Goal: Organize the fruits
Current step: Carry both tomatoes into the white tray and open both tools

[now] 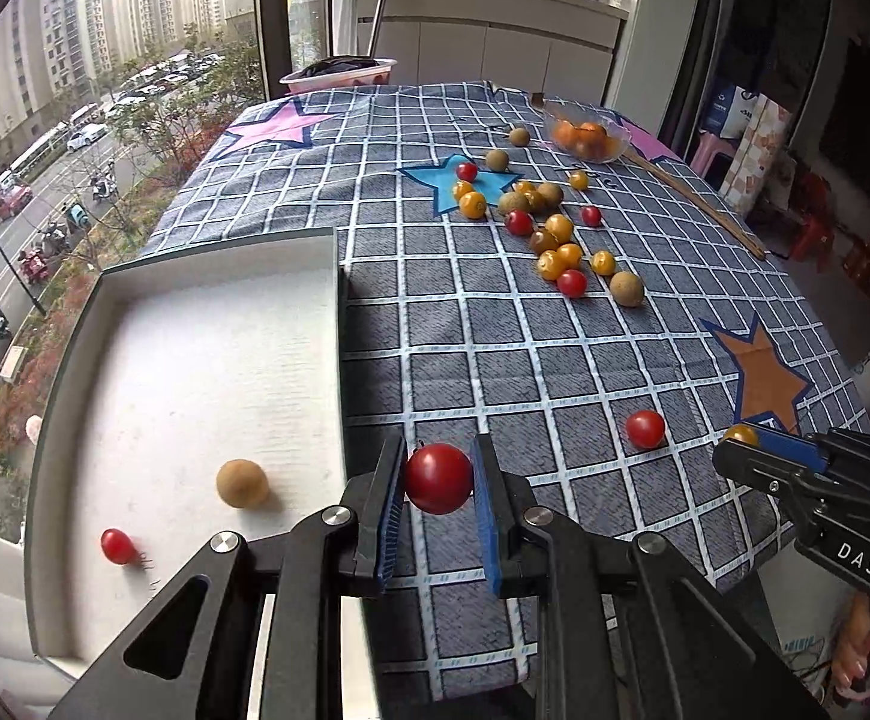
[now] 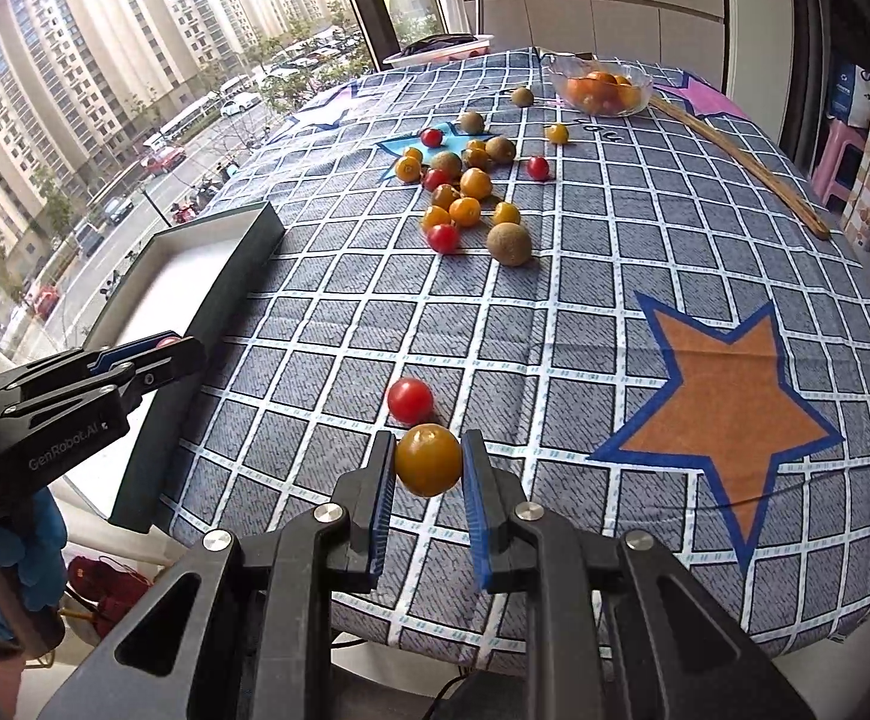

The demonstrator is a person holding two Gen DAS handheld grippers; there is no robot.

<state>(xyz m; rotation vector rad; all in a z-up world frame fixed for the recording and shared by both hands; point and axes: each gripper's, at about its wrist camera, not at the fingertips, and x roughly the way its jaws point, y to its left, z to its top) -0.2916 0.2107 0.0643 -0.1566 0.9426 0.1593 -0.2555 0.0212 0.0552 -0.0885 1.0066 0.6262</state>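
Note:
My left gripper (image 1: pixel 438 468) is shut on a red cherry tomato (image 1: pixel 438 478), held just right of the white box (image 1: pixel 207 372). The box holds a brown longan (image 1: pixel 242 483) and a red tomato (image 1: pixel 117 546). My right gripper (image 2: pixel 429 461) is shut on a yellow cherry tomato (image 2: pixel 428 459), above the cloth's near edge. A loose red tomato (image 2: pixel 410 399) lies just beyond it; it also shows in the left wrist view (image 1: pixel 645 429). A pile of red and yellow tomatoes and longans (image 1: pixel 546 228) lies mid-table, also in the right wrist view (image 2: pixel 465 192).
A glass bowl of orange fruits (image 1: pixel 585 135) stands at the far right of the checked tablecloth (image 1: pixel 495 360). A wooden stick (image 1: pixel 699 204) lies along the right side. A pink basin (image 1: pixel 339 73) sits at the far edge. A window is to the left.

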